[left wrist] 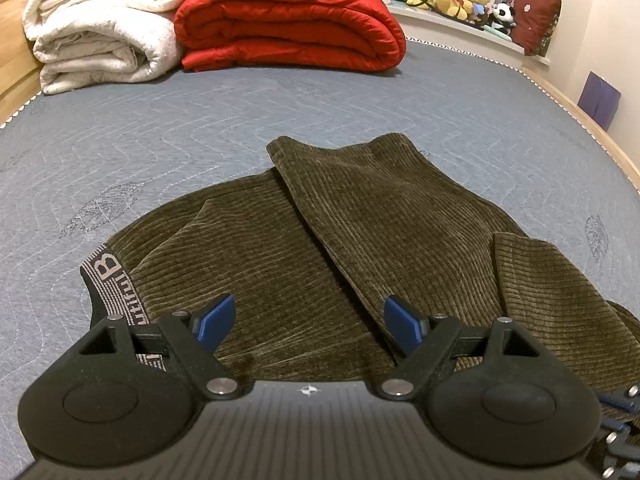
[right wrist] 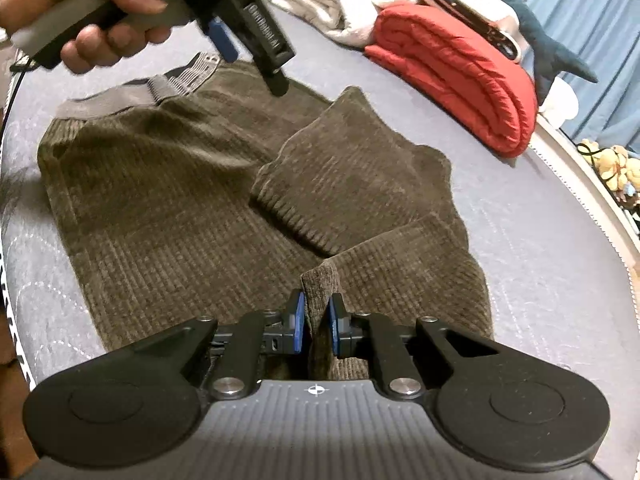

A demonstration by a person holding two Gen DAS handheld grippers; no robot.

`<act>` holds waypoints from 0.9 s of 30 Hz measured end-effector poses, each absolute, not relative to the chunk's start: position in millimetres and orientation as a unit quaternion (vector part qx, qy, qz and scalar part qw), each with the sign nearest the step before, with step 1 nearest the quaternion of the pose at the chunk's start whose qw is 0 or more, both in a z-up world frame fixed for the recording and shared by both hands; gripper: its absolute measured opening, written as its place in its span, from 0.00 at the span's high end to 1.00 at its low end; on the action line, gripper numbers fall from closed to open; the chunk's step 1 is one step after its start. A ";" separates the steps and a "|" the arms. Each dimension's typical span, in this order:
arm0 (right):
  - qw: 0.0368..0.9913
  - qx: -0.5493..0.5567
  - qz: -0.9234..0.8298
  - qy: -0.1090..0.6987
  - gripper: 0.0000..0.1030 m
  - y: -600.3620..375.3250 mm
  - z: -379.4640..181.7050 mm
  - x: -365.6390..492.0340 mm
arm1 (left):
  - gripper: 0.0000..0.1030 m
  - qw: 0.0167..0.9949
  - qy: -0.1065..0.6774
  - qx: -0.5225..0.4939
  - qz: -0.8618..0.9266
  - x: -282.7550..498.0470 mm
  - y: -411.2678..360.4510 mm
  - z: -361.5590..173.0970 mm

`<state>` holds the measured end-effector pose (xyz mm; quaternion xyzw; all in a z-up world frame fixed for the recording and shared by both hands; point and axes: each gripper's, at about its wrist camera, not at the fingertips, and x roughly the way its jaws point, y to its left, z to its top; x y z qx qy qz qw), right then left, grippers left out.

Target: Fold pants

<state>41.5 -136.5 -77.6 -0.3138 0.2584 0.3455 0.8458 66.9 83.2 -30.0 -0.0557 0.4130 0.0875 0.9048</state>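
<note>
Pinching only a thin fold of pants, right hand-held gripper risks slipping; left hand-held gripper gapes idle.

"B", "utiful" on pants waistband

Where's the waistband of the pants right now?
In the left wrist view the waistband lies at the pants' left edge, beside the open left gripper; in the right wrist view it's far-left, under that gripper.
</note>
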 end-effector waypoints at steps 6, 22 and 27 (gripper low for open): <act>0.872 -0.276 0.314 0.256 0.88 -153.5 -64.8 53.4 | 0.17 0.905 0.413 -0.056 0.087 67.0 83.0 -29.8; 0.923 -0.157 0.224 0.271 0.89 -220.7 -50.9 75.8 | 0.17 0.905 0.415 -0.051 0.078 71.5 71.0 -30.8; 0.939 -0.115 0.186 0.264 0.89 -258.4 -42.5 77.9 | 0.17 0.905 0.416 -0.047 0.077 73.0 69.7 -31.7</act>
